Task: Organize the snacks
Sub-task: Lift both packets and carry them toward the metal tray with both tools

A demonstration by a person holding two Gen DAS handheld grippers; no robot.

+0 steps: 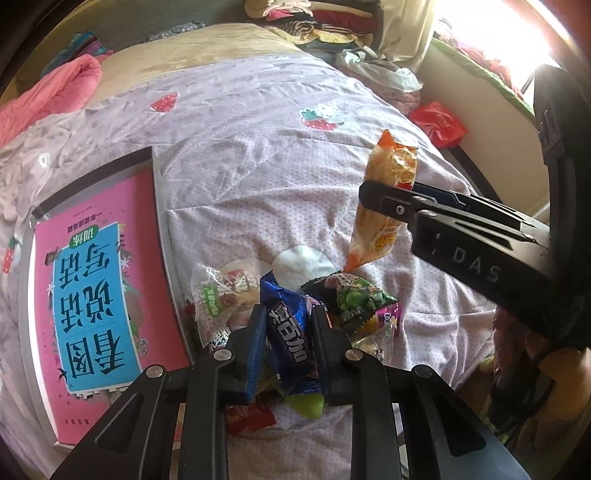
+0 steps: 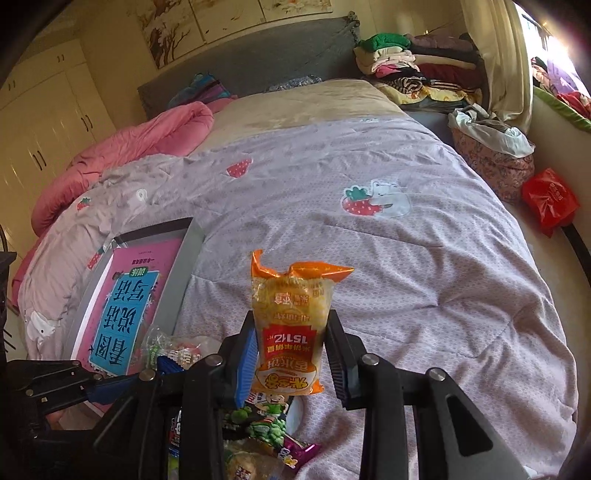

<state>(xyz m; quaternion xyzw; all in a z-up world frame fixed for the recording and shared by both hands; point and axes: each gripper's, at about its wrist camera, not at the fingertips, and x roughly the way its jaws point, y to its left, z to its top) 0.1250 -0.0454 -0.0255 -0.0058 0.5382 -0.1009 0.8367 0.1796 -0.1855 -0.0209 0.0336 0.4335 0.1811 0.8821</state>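
Crinkly film packets, light and slippery: left gripper (image 1: 289, 328) clamps blue wrapper (image 1: 286, 325) mid-body, right gripper (image 2: 290, 347) pinches orange packet (image 2: 291, 325) mid-body, contents judged crushable.

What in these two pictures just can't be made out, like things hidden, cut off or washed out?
- Snack pile, left wrist view: the left gripper, shut on the blue packet, covers the packets underneath.
- Same pile, right wrist view: the right gripper and its orange packet hide most of it.
- Pink book: its near corner is cut off by the left gripper's frame.
- Window: glare washes it out.
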